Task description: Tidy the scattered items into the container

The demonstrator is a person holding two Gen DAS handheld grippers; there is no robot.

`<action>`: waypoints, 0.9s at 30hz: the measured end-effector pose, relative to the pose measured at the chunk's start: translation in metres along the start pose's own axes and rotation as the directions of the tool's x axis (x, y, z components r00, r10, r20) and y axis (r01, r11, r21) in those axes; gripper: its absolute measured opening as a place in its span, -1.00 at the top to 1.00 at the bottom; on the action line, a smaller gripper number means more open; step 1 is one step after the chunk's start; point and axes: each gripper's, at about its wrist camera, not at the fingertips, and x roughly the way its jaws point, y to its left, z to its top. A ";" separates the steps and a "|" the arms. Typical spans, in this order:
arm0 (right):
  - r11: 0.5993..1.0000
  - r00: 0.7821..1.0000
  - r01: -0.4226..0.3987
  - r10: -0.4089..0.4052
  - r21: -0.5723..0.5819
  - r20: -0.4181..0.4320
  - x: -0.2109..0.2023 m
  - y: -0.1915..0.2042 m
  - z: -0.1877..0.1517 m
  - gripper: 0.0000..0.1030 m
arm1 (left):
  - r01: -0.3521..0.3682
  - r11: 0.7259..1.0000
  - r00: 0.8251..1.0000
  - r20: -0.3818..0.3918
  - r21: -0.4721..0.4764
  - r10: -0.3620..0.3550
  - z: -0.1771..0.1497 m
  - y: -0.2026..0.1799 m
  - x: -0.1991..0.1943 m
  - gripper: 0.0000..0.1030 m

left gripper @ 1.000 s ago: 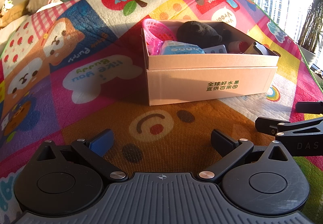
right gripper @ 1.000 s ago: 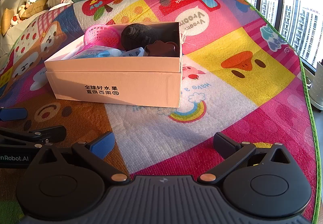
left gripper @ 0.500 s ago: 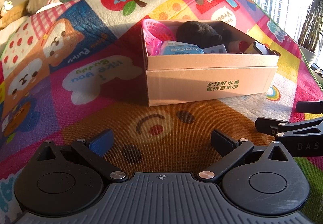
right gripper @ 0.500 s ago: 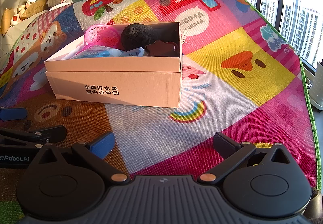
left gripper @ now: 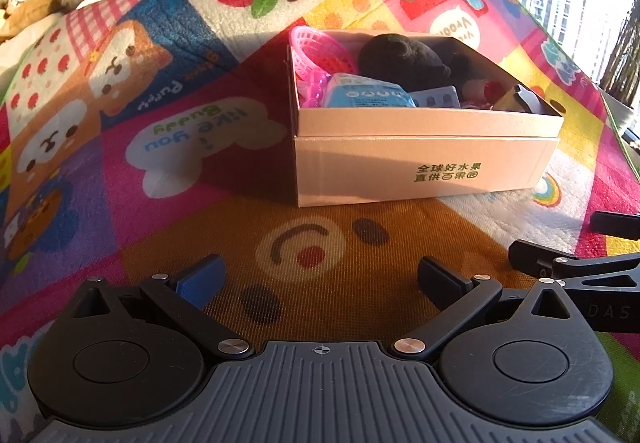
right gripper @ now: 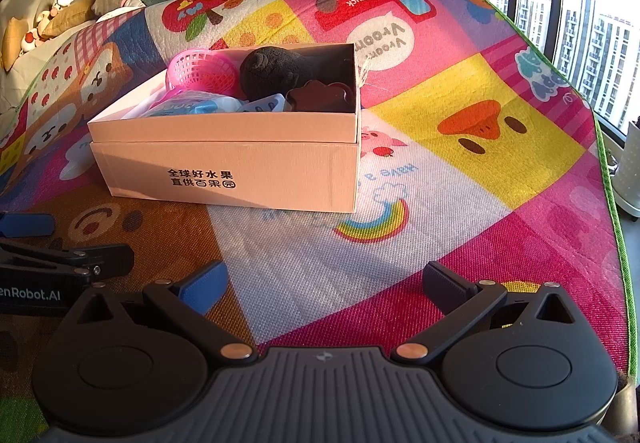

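Nothing moved, both grippers' fingers (left gripper: 199, 279) wide open, empty, box (left gripper: 424, 171) printed 全球好水果.

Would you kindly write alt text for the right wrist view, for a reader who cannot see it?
An open cardboard box sits on a colourful cartoon play mat, holding a pink basket, a black plush toy and other small items. The right gripper is in the foreground, fingers spread and empty; the left gripper shows at the left edge.
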 end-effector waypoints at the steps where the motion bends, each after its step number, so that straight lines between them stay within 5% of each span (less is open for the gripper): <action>1: 1.000 1.000 0.000 0.000 0.000 0.000 0.000 0.000 0.000 -1.00 | 0.000 1.000 1.000 0.004 -0.002 0.000 0.000 0.000 0.000 -1.00; 27: 1.000 1.000 0.000 0.000 0.000 0.000 0.000 0.000 0.000 -1.00 | -0.002 1.000 1.000 0.011 -0.006 0.002 -0.001 0.000 0.000 -1.00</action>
